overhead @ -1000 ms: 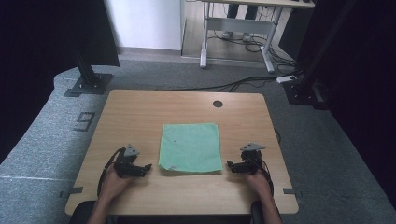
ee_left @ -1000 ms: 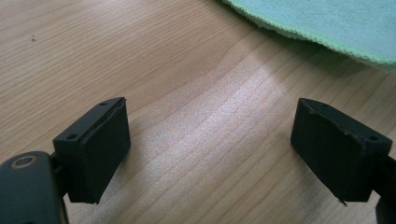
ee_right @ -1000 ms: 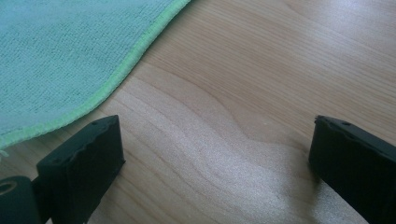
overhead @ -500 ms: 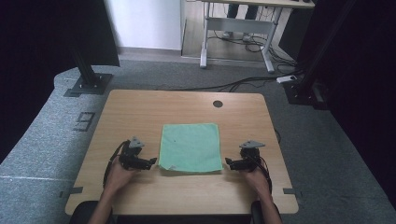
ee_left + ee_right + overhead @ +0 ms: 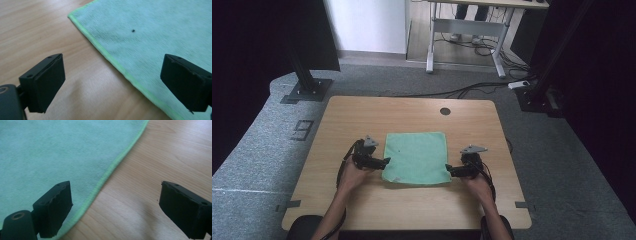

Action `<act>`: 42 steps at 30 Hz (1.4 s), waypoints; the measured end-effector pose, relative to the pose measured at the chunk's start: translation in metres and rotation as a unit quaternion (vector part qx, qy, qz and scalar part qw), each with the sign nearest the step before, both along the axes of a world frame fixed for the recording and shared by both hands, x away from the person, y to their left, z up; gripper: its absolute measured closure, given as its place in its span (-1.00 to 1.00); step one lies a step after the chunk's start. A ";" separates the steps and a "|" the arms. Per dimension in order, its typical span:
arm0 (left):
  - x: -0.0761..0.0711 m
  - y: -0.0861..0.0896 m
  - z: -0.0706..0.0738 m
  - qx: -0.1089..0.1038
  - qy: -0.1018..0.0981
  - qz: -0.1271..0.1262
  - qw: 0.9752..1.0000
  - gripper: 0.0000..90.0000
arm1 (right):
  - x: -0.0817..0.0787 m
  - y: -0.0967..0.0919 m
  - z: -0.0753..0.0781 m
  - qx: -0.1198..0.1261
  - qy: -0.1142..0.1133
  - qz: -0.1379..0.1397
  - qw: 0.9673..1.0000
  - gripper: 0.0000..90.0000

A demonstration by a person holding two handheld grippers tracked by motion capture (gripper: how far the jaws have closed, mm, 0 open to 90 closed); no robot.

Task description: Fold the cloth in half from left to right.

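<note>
The green cloth (image 5: pixel 416 157) lies flat at the worktop (image 5: pixel 362 115) centre. Your left claw (image 5: pixel 385 162) sits at its near-left edge, jaws wide apart, one over wood, one over cloth, the hem running between them. Your right claw (image 5: pixel 449 171) mirrors this at the near-right edge; its jaws have just been closing a little, gripping nothing.

Past the left gripper's fingers (image 5: pixel 45 85), the green cloth (image 5: pixel 160 32) runs off the frame's edge. Its hem nearest the right-hand finger is blurred.
</note>
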State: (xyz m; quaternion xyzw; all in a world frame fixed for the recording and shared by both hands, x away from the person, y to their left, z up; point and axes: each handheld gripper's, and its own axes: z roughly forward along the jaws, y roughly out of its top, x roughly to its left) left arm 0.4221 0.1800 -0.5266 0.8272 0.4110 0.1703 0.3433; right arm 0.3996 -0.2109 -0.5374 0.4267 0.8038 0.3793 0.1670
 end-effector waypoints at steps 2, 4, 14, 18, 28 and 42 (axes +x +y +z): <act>0.006 -0.002 -0.003 0.005 0.001 0.004 1.000 -0.86 | -0.002 0.003 0.000 0.001 0.001 0.004 1.000 -0.75; 0.010 -0.004 -0.006 0.011 0.002 0.007 1.000 -0.86 | -0.004 0.007 0.000 -0.003 0.003 0.008 1.000 -0.75; 0.019 -0.003 -0.021 0.018 0.004 0.029 0.999 -0.84 | -0.015 0.019 -0.006 -0.022 0.013 0.025 0.999 -0.76; 0.014 -0.006 -0.019 0.029 -0.002 0.026 0.999 -0.79 | -0.017 0.022 -0.010 -0.050 0.014 0.030 0.998 -0.76; -0.013 -0.005 -0.019 0.016 0.017 0.019 1.000 -0.75 | -0.017 0.010 -0.012 -0.051 0.017 0.020 0.998 -0.76; -0.017 -0.008 -0.001 0.012 0.021 -0.011 1.000 -0.81 | -0.014 -0.009 -0.012 -0.042 0.024 0.002 0.999 -0.76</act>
